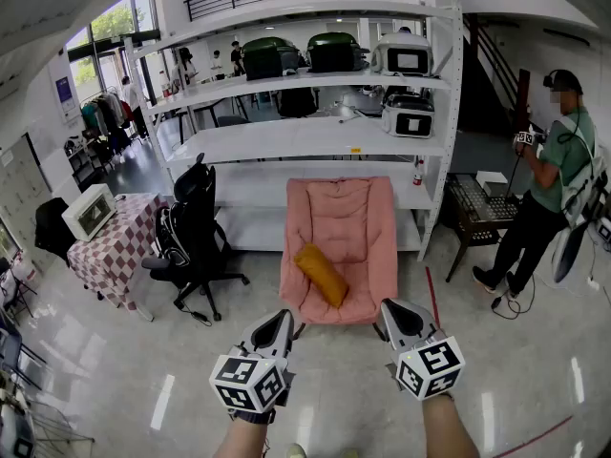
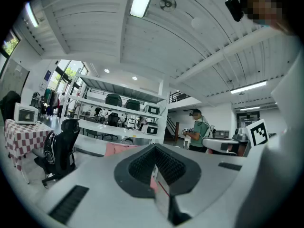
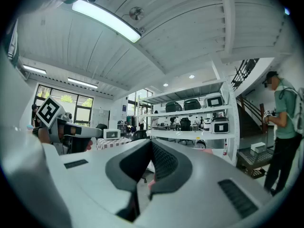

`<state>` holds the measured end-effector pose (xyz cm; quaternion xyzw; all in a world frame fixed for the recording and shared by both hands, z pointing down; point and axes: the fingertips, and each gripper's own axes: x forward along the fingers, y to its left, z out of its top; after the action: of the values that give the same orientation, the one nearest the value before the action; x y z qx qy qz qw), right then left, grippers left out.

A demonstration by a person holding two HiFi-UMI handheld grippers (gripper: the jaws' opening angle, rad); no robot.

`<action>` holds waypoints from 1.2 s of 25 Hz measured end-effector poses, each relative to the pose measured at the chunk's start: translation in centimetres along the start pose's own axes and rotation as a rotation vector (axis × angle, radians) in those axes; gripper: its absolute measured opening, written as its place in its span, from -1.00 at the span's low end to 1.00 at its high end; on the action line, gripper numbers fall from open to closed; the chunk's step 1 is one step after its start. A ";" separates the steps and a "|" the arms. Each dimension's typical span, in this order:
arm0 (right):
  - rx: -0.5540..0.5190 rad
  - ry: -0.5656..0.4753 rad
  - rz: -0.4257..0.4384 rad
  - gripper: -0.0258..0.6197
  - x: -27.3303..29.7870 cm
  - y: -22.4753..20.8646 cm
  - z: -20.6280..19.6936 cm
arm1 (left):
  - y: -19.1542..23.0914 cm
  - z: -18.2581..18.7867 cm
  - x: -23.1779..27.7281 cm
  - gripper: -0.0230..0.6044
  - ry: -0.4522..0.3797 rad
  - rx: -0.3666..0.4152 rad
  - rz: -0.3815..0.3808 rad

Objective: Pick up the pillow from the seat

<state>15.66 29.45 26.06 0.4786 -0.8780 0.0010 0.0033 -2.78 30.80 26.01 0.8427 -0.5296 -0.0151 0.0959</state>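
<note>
Head view: pillow [image 1: 321,274] on seat [image 1: 348,218] before shelving [image 1: 305,141].

The left gripper [image 2: 155,167] — jaws together, empty — faces a pink seat [image 2: 118,149] near a black chair [image 2: 59,148].

L hand-held gripper [image 1: 284,316], R hand-held gripper [image 1: 390,305], grey, b/w marker cubes [image 1: 250,382]

Floor [image 1: 535,370]: pale, glossy, streaked with reflected light.
Shelving [image 1: 315,141]: tall white rack at the back.
Windows [image 1: 115,27]: large, upper left.
Office chair [image 1: 191,232]: black, beside checkered surface [image 1: 119,241].
</note>
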 end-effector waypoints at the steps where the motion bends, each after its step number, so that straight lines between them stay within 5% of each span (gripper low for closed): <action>1: 0.000 -0.001 0.000 -0.91 -0.1 -0.1 0.0 | -0.1 0.0 0.0 -0.91 0.000 0.000 -0.001; 30: 0.101 -0.065 0.033 -0.91 -2.8 -5.5 -0.2 | -3.3 -0.6 3.8 -0.91 0.001 0.012 0.008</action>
<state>21.81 28.84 26.22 0.4632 -0.8843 0.0298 -0.0494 1.91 28.85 26.28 0.8410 -0.5331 -0.0112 0.0912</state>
